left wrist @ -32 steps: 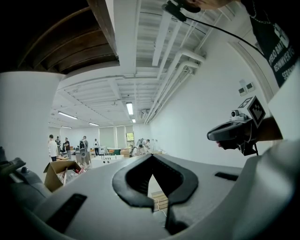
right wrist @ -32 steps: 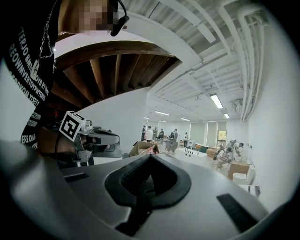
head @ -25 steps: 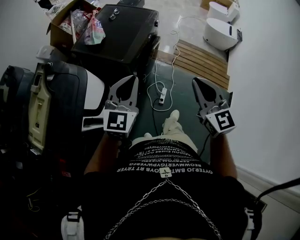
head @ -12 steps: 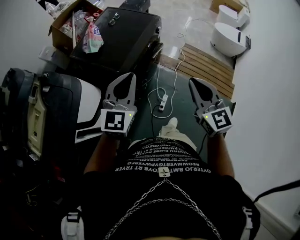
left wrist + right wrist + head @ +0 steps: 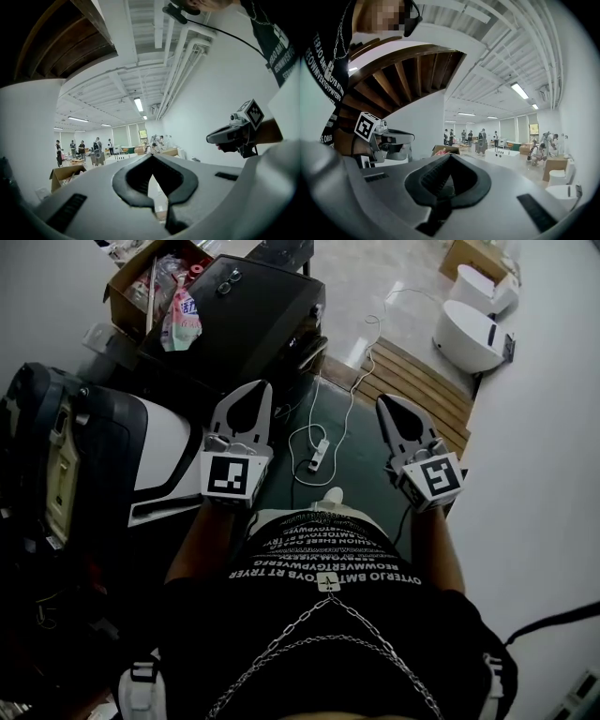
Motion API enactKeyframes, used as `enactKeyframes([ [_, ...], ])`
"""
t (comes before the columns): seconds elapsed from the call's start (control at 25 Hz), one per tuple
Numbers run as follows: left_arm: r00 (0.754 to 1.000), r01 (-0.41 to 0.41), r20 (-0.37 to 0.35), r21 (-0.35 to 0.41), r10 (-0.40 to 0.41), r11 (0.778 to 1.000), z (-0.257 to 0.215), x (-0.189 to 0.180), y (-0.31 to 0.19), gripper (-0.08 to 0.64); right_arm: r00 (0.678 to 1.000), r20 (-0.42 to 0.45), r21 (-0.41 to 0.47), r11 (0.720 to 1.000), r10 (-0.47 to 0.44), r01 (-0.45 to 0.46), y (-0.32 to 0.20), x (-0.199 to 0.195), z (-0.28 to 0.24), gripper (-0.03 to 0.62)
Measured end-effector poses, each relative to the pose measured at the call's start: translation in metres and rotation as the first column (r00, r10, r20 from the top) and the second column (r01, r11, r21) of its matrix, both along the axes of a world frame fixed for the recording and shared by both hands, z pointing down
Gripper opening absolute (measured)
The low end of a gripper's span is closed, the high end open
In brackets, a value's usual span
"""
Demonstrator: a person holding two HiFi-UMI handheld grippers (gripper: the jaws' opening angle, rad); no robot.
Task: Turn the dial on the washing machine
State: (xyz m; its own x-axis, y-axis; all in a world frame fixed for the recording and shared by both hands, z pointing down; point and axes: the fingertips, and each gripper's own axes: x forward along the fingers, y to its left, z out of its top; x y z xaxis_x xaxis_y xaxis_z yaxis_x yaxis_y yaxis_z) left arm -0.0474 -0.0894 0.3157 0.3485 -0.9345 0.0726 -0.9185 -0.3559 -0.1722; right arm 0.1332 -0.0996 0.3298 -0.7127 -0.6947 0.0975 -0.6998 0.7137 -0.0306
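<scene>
Held side by side above the power strip point(image 5: 321, 455) on the floor: left gripper point(image 5: 262, 388) and right gripper point(image 5: 382, 400), jaws of each pressed together, pinching nothing.

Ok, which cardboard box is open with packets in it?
The box at the head view's upper left, beside the black cabinet: flaps open, colourful packets inside. The other box, upper right, shows only plain brown card.

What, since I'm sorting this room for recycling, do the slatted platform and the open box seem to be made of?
The slatted platform is probably wood with a matte finish: brown parallel boards with gaps between them. The open box is probably cardboard: plain matte brown walls with flaps folded outward.
</scene>
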Motion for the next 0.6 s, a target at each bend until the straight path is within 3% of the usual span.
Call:
enactKeyframes([
  [0.32, 0.998, 0.064, 0.007, -0.005, -0.064, 0.998, 0.003, 0.028, -0.022, 0.006, 0.999, 0.007, -0.032, 0.999, -0.043, 0.043, -0.044, 0.035, 0.017, -0.003],
  [0.48, 0.994, 0.108, 0.017, -0.07, -0.107, 0.992, 0.02, 0.021, -0.028, 0.006, 0.998, -0.005, -0.04, 0.997, -0.062, 0.062, -0.058, 0.036, 0.029, -0.003],
  [0.6, 0.994, 0.109, 0.018, -0.068, -0.108, 0.992, 0.019, 0.021, -0.041, 0.006, 0.997, 0.002, -0.057, 0.996, -0.072, 0.072, -0.072, 0.034, 0.037, -0.003],
])
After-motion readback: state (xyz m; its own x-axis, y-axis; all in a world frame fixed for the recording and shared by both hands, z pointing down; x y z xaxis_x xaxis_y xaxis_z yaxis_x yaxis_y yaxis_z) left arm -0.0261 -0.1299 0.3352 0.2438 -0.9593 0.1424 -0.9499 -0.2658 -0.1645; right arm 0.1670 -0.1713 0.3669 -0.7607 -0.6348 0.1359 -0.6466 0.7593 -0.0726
